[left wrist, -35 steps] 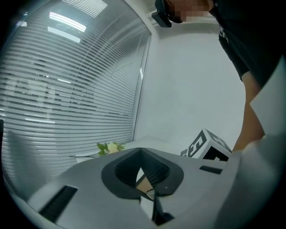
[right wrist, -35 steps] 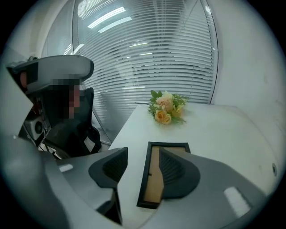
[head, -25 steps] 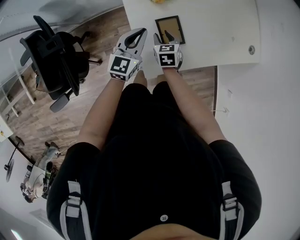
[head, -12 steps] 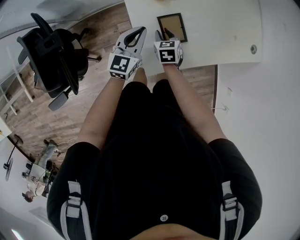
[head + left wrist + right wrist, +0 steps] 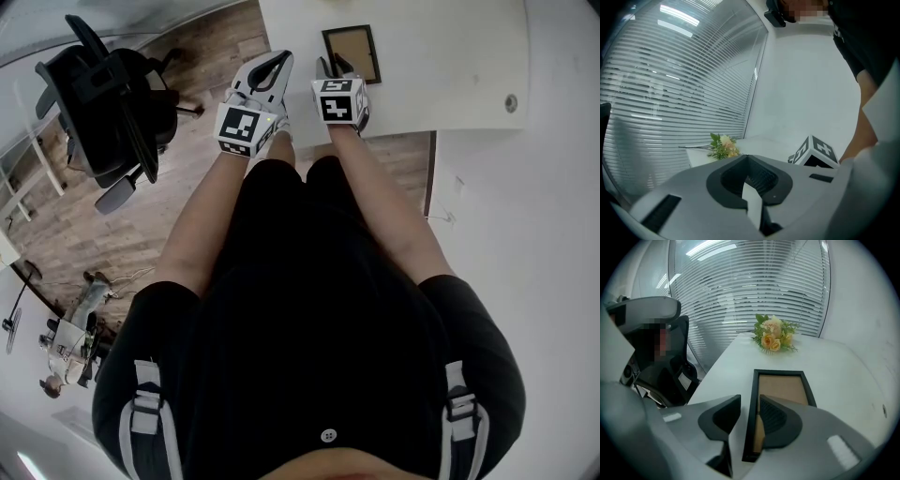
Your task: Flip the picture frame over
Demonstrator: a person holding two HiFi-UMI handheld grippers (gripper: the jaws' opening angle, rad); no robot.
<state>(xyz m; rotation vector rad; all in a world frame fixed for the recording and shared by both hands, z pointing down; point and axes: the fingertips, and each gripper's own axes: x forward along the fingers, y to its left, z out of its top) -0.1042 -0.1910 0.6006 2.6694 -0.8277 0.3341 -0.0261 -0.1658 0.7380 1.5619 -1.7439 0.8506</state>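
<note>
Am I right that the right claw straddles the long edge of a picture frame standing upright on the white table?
Not quite: the picture frame lies flat on the white table, as the right gripper view shows. The right claw does straddle its long edge, and its jaws have just been closing around it.

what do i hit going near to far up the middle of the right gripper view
right gripper, jaws just closing → picture frame, its left edge between those jaws → flower bouquet → window blinds
</note>
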